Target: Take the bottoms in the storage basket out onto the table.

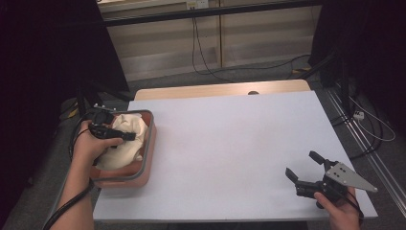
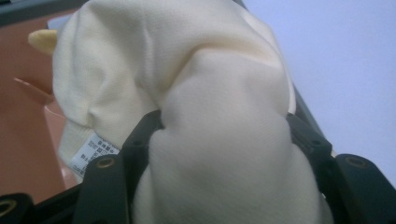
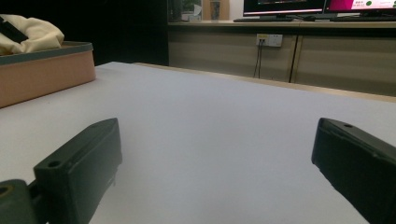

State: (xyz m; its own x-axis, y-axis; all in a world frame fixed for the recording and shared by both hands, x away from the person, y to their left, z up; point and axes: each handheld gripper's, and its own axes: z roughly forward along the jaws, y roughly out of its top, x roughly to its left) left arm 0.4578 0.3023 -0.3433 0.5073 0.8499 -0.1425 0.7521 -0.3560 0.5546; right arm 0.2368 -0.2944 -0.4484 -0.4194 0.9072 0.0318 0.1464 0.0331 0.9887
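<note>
A cream garment point(image 1: 133, 125) lies bunched in a salmon basket with a grey rim point(image 1: 152, 139) at the table's left edge. My left gripper point(image 1: 125, 136) reaches into the basket on top of it. In the left gripper view its black jaws press in on a thick fold of the garment point(image 2: 210, 70), which bulges between them; a white care label point(image 2: 91, 151) shows at the lower left. My right gripper point(image 1: 301, 164) rests low at the table's front right, open, with nothing between its jaws point(image 3: 215, 154). The basket point(image 3: 46, 70) and garment point(image 3: 37, 32) lie far to its left.
The white table top point(image 1: 230, 139) stretches between the basket and the right gripper. Its wooden far edge point(image 1: 220, 89) meets a gap before cabinets with hanging cables point(image 1: 196, 43). Dark curtains stand on both sides.
</note>
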